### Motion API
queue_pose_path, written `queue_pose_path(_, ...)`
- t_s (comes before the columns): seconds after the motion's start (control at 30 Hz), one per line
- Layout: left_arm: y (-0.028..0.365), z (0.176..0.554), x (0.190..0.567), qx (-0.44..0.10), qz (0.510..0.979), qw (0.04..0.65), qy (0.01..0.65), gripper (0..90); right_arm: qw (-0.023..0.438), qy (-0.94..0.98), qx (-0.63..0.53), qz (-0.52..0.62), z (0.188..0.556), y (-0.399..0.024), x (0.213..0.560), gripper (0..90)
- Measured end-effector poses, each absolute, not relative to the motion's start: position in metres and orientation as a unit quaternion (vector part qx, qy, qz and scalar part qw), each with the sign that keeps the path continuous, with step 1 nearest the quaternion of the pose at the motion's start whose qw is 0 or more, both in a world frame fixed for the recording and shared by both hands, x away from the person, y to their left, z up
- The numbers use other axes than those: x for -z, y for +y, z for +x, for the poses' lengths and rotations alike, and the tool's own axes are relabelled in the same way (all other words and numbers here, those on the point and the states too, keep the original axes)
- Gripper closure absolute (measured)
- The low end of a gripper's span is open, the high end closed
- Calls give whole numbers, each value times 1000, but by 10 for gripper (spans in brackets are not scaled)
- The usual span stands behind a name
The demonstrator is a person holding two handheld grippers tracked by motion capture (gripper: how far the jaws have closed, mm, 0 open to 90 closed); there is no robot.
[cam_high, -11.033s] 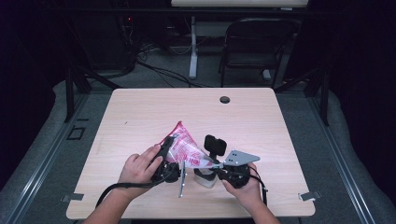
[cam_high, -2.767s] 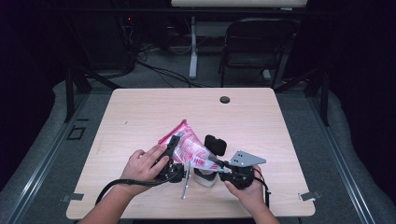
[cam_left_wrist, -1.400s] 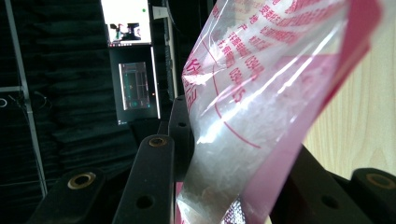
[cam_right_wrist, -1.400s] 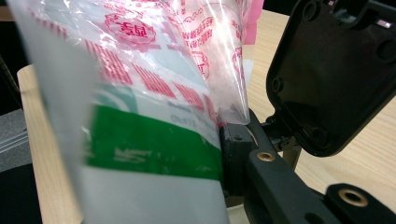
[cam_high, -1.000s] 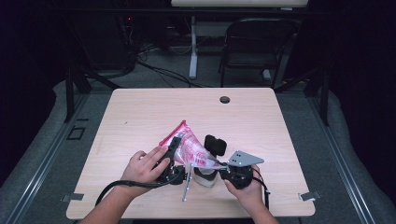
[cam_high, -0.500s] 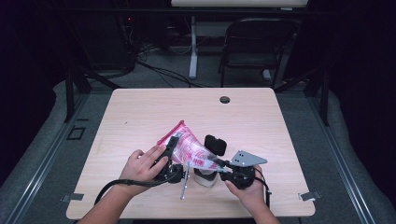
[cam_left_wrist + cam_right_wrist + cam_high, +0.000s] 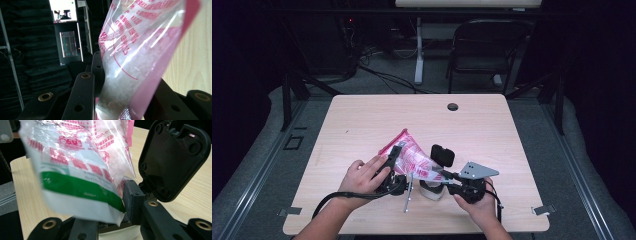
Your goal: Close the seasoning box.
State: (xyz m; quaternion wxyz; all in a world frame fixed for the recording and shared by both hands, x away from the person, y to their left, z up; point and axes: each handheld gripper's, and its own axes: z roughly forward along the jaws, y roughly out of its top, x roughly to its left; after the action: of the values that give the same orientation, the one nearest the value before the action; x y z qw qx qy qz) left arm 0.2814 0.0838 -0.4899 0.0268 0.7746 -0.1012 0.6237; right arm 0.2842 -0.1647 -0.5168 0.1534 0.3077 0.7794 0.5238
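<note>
Both forearms are seen entering from the bottom edge of the high view, angled inward toward each other. The left hand point(image 7: 362, 177) is wrapped over the body of the left gripper point(image 7: 395, 159), whose jaws are directed up and away from the person; in the left gripper view they are closed against a bag point(image 7: 140, 62). The right hand point(image 7: 477, 204) is held beneath the right gripper point(image 7: 443, 172), which is pointed leftward toward the other. Its jaws have just been opening, and the bag is seen lying between them.
</note>
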Motion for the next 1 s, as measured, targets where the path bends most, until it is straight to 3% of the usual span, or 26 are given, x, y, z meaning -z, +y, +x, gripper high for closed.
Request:
queue_pose_path(0.37,82,282,489,-626,773,32,-102,739,153,787,-517,298,281,-165,516,882)
queue_pose_path(1.0,76,278,485,-635,764,38,-104,740,164,789,-508,304,282,-167,517,897)
